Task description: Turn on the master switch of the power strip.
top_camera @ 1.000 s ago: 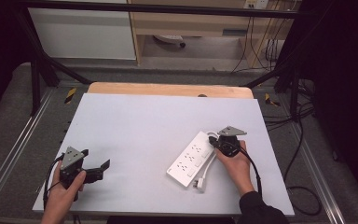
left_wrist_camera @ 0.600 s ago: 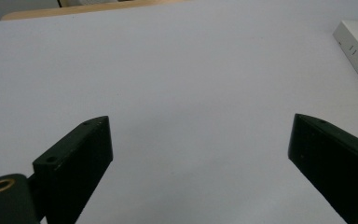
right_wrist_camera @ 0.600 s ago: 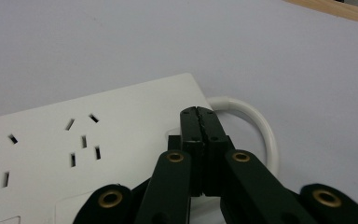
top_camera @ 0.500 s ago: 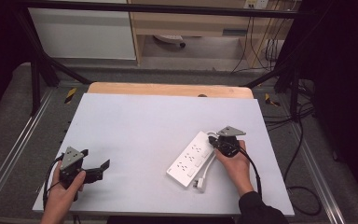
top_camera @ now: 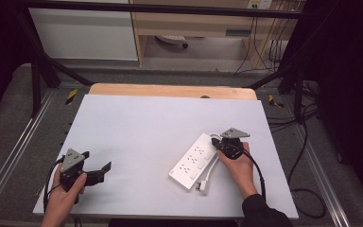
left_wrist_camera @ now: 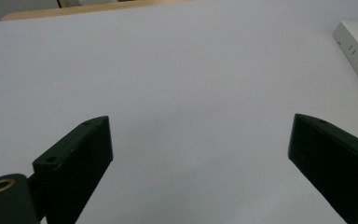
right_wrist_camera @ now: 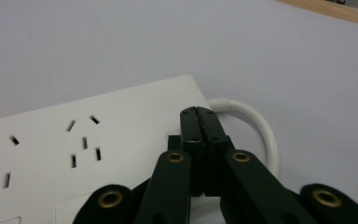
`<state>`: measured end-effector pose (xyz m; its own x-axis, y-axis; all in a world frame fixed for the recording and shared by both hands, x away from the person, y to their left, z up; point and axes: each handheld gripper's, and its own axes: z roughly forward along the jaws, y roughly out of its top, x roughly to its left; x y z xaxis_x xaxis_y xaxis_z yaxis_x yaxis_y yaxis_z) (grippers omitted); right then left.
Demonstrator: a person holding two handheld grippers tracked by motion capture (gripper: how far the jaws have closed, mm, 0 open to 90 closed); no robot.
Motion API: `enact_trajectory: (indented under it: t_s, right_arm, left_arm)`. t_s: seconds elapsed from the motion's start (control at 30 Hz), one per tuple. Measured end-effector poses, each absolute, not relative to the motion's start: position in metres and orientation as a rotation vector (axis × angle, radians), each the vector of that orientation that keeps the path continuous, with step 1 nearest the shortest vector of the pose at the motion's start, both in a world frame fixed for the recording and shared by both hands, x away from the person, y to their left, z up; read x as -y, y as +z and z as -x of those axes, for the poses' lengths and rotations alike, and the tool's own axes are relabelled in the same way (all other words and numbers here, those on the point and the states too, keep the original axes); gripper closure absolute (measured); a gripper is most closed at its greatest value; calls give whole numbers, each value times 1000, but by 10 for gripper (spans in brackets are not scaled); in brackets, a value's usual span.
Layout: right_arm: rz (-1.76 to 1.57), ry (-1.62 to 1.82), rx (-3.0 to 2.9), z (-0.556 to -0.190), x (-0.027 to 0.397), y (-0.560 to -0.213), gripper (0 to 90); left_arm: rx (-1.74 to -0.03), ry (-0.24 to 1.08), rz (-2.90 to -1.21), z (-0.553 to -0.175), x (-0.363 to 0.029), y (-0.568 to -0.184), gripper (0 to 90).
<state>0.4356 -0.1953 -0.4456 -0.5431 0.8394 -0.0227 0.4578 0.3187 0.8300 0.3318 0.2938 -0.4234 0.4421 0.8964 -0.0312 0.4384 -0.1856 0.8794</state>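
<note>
Power strip (top_camera: 194, 160) lies diagonally on the right half of the white table (top_camera: 146, 123), and the right gripper (top_camera: 220, 144) sits at its far end with its jaws clenched flat together, nothing between them, tips over the strip's top face near where the white cable (right_wrist_camera: 256, 123) loops out; likely poised to press there. The left gripper (top_camera: 105, 168) rests at the near left with jaws spread wide over bare table, apparently idle and out of the way.

White power strip (top_camera: 194, 160) lies diagonally, cord (top_camera: 210, 171) looped.
</note>
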Motion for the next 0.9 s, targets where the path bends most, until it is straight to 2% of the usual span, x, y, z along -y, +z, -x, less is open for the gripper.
enact_trajectory:
  t_s: [0.9]
  right_arm:
    - [-1169, 1152, -2132, -436, 197, -445, 900]
  left_arm:
    - [-1142, 641, -1796, -331, -294, -423, 63]
